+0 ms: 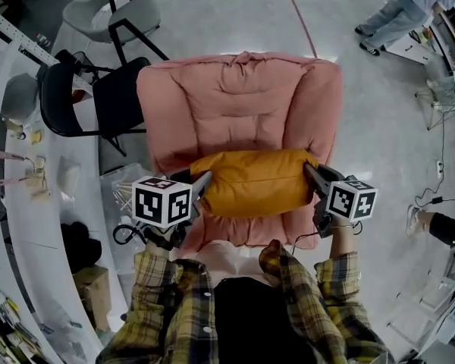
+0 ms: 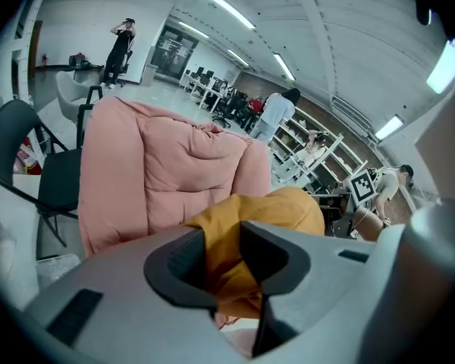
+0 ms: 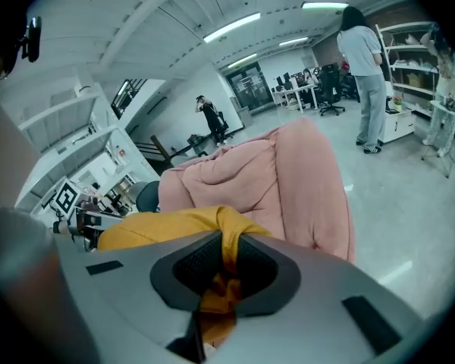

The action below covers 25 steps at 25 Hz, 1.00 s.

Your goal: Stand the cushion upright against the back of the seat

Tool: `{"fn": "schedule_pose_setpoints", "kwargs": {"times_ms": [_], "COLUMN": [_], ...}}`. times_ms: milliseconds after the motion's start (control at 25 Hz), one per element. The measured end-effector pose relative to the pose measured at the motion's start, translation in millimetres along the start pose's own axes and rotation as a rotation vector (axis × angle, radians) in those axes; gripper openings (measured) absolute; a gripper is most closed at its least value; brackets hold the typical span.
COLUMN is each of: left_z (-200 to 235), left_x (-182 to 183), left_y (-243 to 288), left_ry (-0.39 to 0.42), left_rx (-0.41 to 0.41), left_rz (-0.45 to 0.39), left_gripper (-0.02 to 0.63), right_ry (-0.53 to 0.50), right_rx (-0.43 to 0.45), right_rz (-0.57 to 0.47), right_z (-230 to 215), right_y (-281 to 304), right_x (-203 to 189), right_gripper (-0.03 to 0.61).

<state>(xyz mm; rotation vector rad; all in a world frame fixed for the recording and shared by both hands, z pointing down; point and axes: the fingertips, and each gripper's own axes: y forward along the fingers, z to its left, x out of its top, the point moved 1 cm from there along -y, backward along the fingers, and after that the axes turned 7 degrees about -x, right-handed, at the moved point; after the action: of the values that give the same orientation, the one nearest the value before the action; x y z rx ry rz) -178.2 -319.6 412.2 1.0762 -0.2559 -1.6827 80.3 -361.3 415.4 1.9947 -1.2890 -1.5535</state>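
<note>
A mustard-yellow cushion (image 1: pixel 254 182) lies across the seat of a pink padded armchair (image 1: pixel 239 97), in front of its backrest. My left gripper (image 1: pixel 205 182) is at the cushion's left end, my right gripper (image 1: pixel 311 171) at its right end. In the left gripper view the cushion's fabric (image 2: pixel 280 211) fills the gap of the left gripper (image 2: pixel 221 256), and the jaws stand fairly wide. In the right gripper view the right gripper (image 3: pixel 224 260) pinches a bunched corner of the cushion (image 3: pixel 159 230) between narrow jaws. The armchair's backrest (image 2: pixel 167 165) (image 3: pixel 288 173) rises behind the cushion.
A black chair (image 1: pixel 83 97) stands close to the armchair's left side, and a grey chair (image 1: pixel 129 14) stands farther back. A long white bench (image 1: pixel 30 226) with clutter runs along the left. One person (image 1: pixel 406 10) stands at the far right, and shelving stands at the right edge.
</note>
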Motion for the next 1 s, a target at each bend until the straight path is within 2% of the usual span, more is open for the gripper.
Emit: {"fn": "schedule_pose_setpoints", "kwargs": {"times_ms": [280,520,760,1000], "left_z": [49,87,118,138], "left_x": [45,81,102,112], "left_y": [29,53,73,83], "left_ry": [-0.084,-0.129,-0.176,-0.211], "left_rx": [-0.012,-0.006,0.002,0.010], "left_rz": [-0.004,-0.028,-0.030,-0.038], "left_gripper": [0.127,0.142,0.148,0.153], "right_ry": [0.062,0.095,0.111,0.159], "right_rx": [-0.019,-0.007,0.007,0.026], "right_rz": [0.005,0.077,0.146,0.169], "right_z": [-14,-25,-35,-40], "right_y": [58,109,147,170], "right_x": [40,66,86,96], "right_gripper": [0.042,0.044,0.046,0.048]}}
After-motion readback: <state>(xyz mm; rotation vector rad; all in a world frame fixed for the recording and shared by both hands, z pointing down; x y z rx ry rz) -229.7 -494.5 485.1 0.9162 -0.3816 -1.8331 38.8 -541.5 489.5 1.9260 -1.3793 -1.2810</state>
